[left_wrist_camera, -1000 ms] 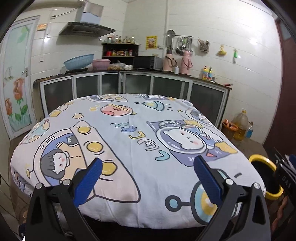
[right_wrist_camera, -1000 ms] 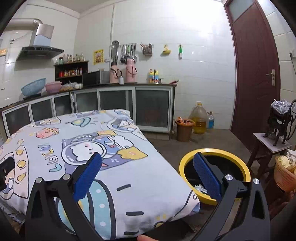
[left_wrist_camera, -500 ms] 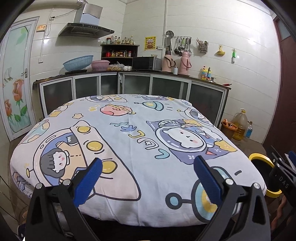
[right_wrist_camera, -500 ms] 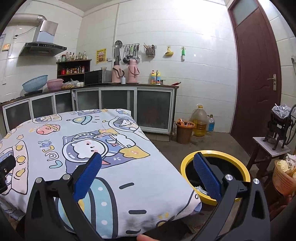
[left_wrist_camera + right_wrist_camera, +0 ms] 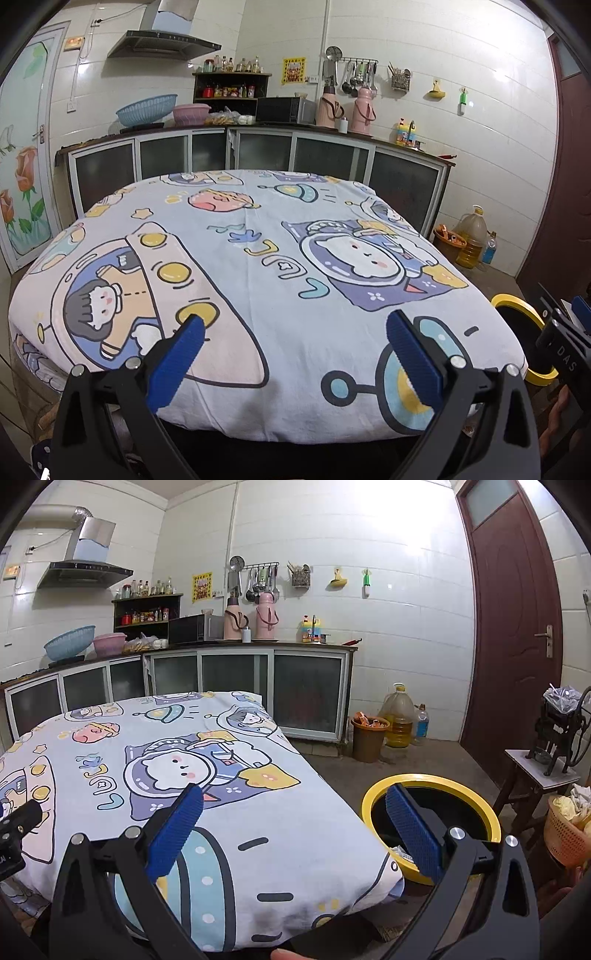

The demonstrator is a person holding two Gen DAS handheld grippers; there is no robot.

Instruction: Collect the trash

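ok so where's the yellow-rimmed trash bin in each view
Left wrist: the yellow-rimmed trash bin sits at the far right edge, past the table's right corner, partly hidden by the right gripper.
Right wrist: lower right of centre, on the floor beside the table; the gripper's right finger overlaps its rim.
Shared landmark: the bear astronaut print on the tablecloth.
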